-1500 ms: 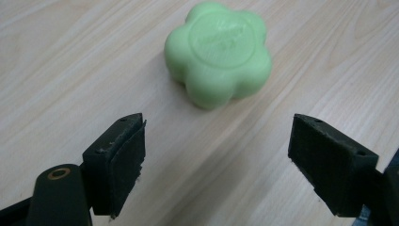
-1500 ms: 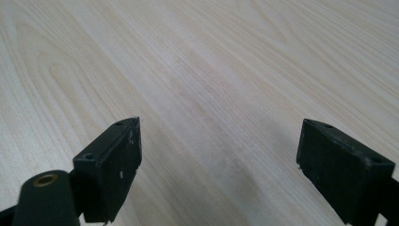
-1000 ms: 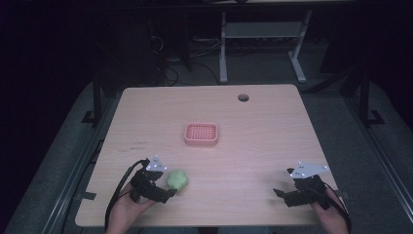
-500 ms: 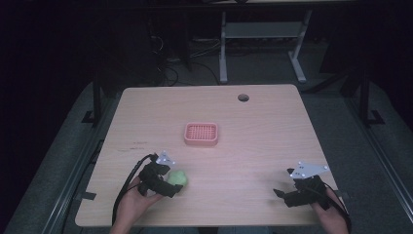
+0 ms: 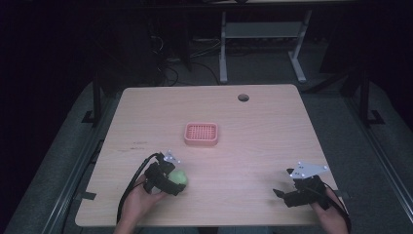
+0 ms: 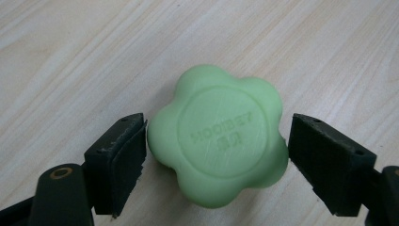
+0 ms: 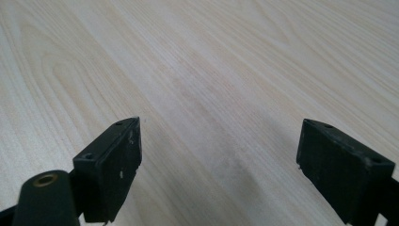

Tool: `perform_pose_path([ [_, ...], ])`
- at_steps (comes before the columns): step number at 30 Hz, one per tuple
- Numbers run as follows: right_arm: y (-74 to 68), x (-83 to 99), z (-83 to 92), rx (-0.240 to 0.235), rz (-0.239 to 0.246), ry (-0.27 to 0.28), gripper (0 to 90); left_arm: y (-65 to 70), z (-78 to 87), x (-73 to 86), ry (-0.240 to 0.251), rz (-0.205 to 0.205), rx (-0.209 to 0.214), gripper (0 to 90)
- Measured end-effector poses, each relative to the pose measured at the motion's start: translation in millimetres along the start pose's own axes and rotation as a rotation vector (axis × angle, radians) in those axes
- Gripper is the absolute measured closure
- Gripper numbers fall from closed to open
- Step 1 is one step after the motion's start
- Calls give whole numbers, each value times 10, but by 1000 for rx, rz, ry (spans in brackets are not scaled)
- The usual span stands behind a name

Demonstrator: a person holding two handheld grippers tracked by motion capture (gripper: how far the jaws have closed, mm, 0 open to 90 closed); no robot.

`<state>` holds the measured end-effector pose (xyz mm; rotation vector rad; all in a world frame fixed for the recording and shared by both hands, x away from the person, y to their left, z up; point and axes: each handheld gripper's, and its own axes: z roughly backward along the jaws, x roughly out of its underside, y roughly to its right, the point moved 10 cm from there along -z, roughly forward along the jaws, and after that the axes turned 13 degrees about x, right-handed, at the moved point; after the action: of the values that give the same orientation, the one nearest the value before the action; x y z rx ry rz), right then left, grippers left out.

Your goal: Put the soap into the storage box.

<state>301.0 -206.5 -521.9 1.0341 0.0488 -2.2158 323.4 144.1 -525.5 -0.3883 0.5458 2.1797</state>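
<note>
Wooden table (image 5: 253,146); left hand-held gripper (image 6: 216,155) brackets green soap (image 6: 219,141), contact unclear; right hand-held gripper (image 7: 219,165) gapes empty.

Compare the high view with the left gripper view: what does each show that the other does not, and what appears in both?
High view alone: the pink tray at mid-table, the right gripper, the person's hands, and the table's edges. Left gripper view alone: raised lettering on the green flower-shaped soap and the narrow gaps between it and the jaws standing either side. Shared: the soap, the left gripper around it, and the wood tabletop.
</note>
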Motion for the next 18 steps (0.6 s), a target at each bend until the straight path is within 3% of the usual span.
perform_pose_path([
  [18,-2,3,9,-2,-14,-2,140,-32,-100,-57,-56,0,-41,256],
])
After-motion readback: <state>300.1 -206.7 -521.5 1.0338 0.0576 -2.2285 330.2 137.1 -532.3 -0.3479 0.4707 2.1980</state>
